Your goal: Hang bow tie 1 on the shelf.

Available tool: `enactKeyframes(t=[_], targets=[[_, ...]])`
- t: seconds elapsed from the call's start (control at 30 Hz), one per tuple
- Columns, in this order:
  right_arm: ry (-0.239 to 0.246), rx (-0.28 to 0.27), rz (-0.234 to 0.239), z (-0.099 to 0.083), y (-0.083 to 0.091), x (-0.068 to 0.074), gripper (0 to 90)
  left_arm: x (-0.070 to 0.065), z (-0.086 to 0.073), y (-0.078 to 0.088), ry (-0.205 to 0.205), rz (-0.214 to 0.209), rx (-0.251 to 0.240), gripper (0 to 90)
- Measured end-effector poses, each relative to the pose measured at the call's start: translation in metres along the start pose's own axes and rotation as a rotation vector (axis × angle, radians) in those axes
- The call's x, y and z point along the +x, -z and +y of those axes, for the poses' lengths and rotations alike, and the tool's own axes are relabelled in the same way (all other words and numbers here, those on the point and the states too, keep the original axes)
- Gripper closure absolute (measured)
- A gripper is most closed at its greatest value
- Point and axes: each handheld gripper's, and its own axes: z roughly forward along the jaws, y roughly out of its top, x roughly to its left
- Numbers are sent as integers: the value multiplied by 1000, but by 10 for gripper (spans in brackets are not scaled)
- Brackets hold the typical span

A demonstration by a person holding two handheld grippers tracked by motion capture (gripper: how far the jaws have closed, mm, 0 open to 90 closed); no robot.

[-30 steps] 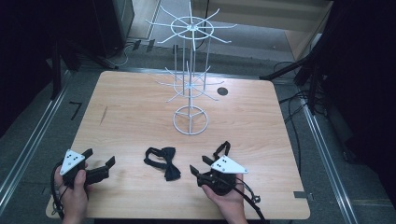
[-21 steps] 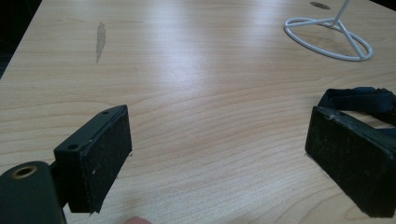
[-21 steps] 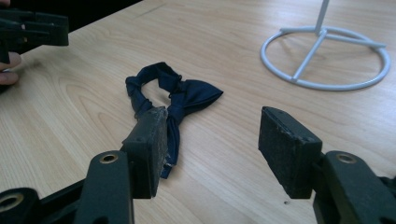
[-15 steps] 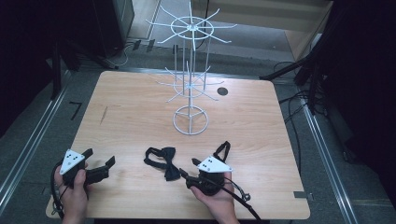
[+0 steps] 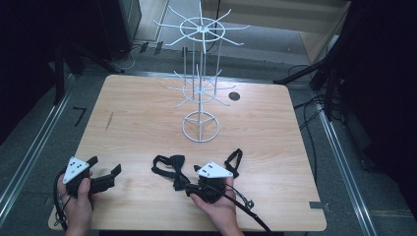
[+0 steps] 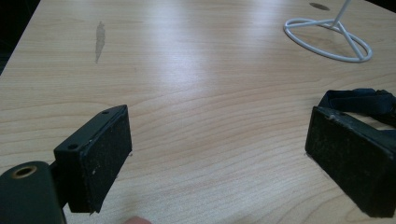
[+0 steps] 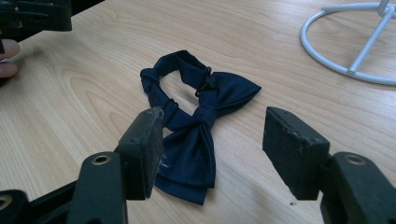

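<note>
On a wooden bench (image 5: 147, 108), the right gripper (image 7: 212, 140), its jaws just opening and empty, hangs over a navy bow tie (image 7: 198, 126), apparently to grasp it, while the open left gripper (image 5: 105, 174) waits aside, near a white wire rack (image 5: 200, 98).

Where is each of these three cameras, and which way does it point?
High view: above the person's side, looking forward and down on the wooden table; both hands, left gripper and right gripper show.
Left gripper view: rides the left gripper, looking along its open jaws across the table.
Right gripper view: rides the right gripper, jaws open, facing the bow tie.
Shared: all three show the white wire stand and the bow tie.
</note>
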Motion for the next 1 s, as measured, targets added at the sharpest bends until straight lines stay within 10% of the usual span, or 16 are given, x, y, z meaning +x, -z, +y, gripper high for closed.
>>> enactKeyframes(t=[1.0], targets=[[21, 127, -61, -4, -43, 17, 408, 0, 0, 0, 6, 0, -2, 80]])
